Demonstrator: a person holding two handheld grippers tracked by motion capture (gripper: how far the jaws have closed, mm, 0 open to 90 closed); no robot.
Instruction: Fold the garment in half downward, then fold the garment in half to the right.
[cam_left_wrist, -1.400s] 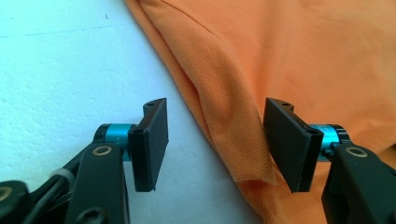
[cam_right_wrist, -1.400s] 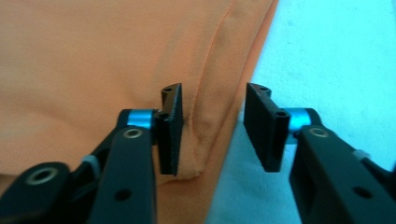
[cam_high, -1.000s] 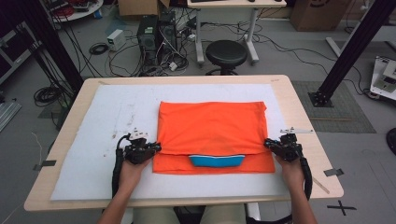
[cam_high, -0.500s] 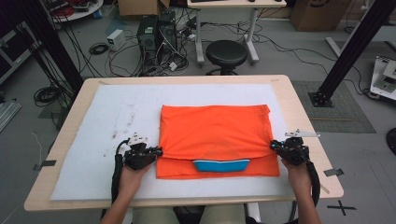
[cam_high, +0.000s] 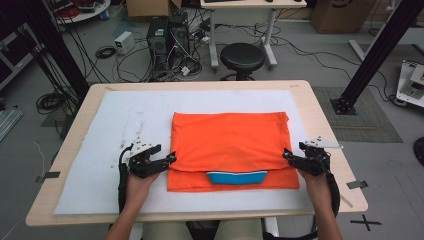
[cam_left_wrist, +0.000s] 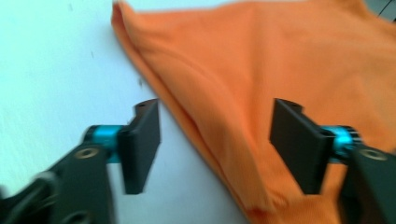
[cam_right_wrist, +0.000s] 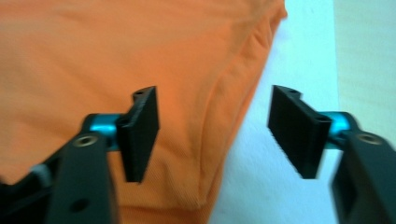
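Observation:
A folded orange shirt (cam_high: 230, 142) lies flat on the white mat (cam_high: 125, 115), with a blue collar band (cam_high: 236, 177) peeking out at its near edge. My left gripper (cam_high: 171, 158) points at the shirt's left edge. In the left gripper view this gripper (cam_left_wrist: 215, 107) is open, its jaws astride the cloth's (cam_left_wrist: 261, 70) folded edge. My right gripper (cam_high: 286, 155) points at the shirt's right edge. Seen in the right gripper view, it (cam_right_wrist: 215, 93) is open too, with the orange fabric (cam_right_wrist: 93, 56) edge between the jaws.
The mat covers most of the wooden table (cam_high: 320, 115). Bare mat lies left of the shirt and beyond it. On the floor past the table stand a black stool (cam_high: 242, 57), computer cases (cam_high: 167, 37) and loose cables.
Both hands and the shirt have shifted slightly toward the near edge of the table. The right gripper has moved a little outward to the right.

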